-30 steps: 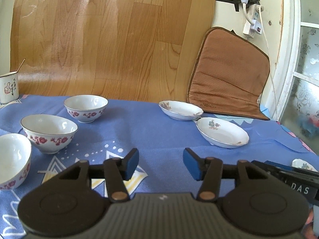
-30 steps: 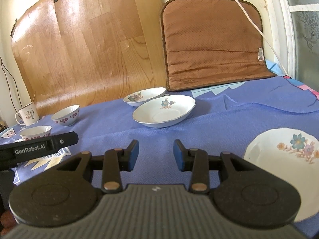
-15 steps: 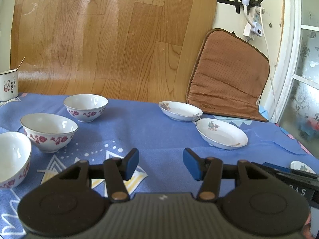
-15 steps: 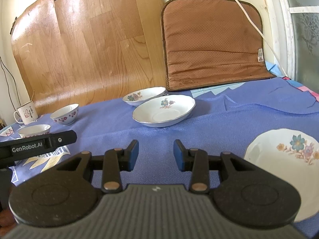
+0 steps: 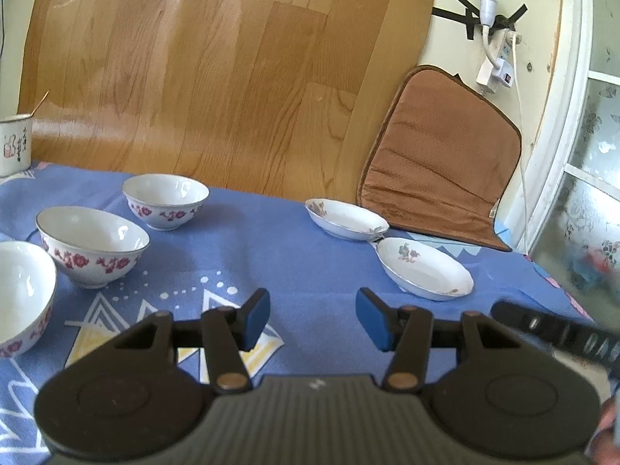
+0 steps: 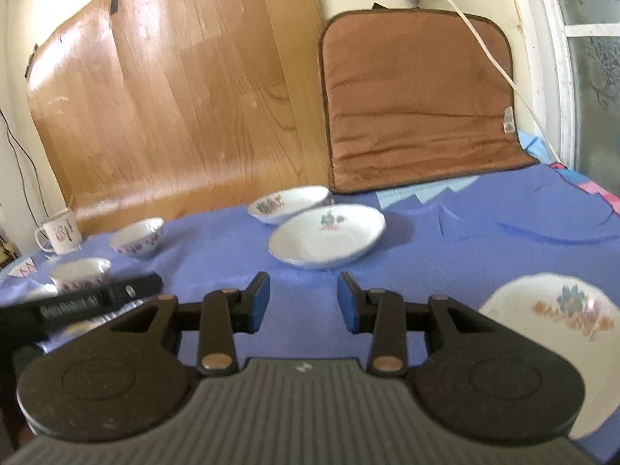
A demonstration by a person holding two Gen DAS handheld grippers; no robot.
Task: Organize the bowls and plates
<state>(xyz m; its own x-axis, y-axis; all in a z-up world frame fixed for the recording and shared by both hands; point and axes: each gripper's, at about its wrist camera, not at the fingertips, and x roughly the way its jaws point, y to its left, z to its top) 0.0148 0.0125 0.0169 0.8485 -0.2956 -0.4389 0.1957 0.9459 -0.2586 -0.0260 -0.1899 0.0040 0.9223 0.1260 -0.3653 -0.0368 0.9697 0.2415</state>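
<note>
Blue pads of left gripper [image 5: 313,317] & right gripper [image 6: 303,302] part-open, nothing held. Pre-grasp step, I'd say; next: right closes on nearest flowered plate [image 6: 558,333] at 3 o'clock.

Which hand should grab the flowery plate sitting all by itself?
The right. That plate lies just beside the open right gripper, while the left gripper sits nearer the three bowls, like this one, so it is probably better for those.
</note>
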